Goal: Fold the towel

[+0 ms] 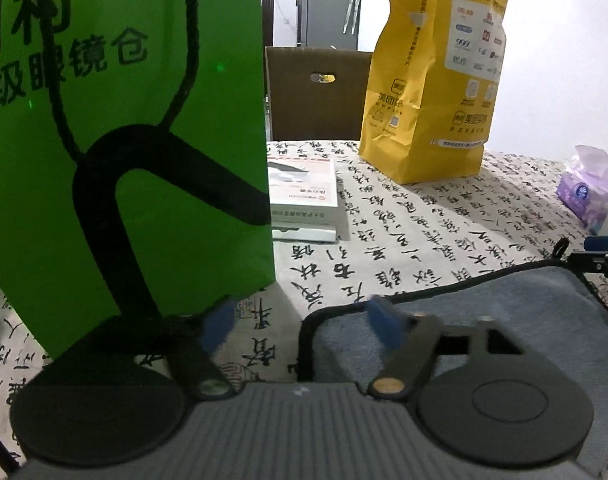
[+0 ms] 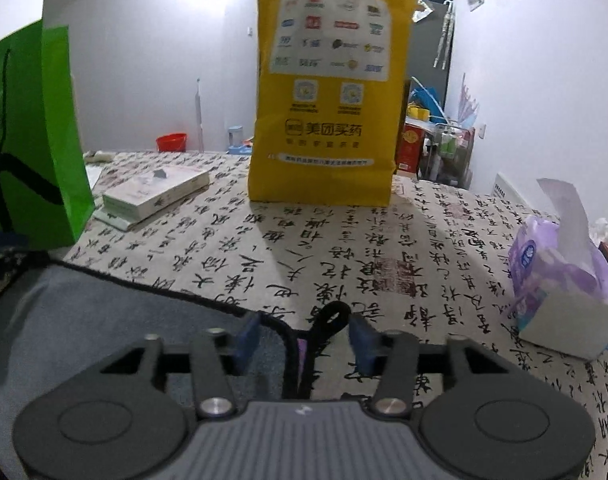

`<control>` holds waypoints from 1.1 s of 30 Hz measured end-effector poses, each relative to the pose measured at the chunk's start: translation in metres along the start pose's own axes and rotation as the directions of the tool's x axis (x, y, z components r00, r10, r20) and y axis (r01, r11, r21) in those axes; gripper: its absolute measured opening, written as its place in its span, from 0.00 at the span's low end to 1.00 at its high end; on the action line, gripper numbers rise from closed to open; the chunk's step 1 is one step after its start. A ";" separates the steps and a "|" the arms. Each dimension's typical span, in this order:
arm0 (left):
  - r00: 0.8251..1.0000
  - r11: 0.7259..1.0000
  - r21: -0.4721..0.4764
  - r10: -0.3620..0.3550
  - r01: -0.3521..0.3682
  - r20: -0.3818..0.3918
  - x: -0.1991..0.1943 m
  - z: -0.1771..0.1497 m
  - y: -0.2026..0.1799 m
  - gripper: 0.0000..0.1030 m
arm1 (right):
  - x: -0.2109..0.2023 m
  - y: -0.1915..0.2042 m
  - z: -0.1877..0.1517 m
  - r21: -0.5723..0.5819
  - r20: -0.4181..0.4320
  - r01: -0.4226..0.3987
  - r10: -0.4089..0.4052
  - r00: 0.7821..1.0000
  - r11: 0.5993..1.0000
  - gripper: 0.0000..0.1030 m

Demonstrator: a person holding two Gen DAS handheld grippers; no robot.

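Both jaws wide over grey towel corners (seemingly flat), nothing gripped.

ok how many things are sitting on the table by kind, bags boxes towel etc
bags: 2, the green bag and the yellow bag
boxes: 1, the white box
tissue packs: 1, the purple tissue pack
towels: 1, the grey towel
total: 5 on the tablecloth

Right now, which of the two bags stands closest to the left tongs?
The green bag, right beside the open left tongs. The yellow bag stands farther back on the table.
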State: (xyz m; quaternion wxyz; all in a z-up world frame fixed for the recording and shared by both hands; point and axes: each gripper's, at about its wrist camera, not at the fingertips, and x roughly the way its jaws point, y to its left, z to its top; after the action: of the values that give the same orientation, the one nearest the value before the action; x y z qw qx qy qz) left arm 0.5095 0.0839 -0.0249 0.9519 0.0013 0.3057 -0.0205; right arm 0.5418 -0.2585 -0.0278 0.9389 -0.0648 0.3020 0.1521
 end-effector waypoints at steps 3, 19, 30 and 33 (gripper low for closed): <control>1.000 1.000 0.002 -0.009 0.009 0.003 -0.006 0.001 -0.002 0.85 | -0.006 -0.001 0.001 0.018 0.015 -0.004 0.004 1.000 1.000 0.74; 0.999 0.997 -0.075 0.016 -0.014 0.036 -0.061 -0.013 0.002 1.00 | -0.061 -0.006 -0.027 0.111 0.041 -0.030 0.025 0.999 0.993 0.92; 0.998 0.996 -0.087 0.017 -0.011 0.063 -0.105 -0.029 -0.001 1.00 | -0.104 0.010 -0.041 0.119 0.085 -0.058 0.048 0.995 0.991 0.99; 0.998 0.994 -0.108 0.017 -0.010 0.066 -0.118 -0.034 0.001 1.00 | -0.113 0.016 -0.048 0.116 0.091 -0.077 0.066 0.994 0.990 1.00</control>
State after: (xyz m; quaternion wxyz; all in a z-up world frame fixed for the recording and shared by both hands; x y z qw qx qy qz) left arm 0.3934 0.0896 0.0161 0.9605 -0.0487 0.2741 0.0026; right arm 0.4228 -0.2812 -0.0006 0.9472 0.0091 0.2716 0.1700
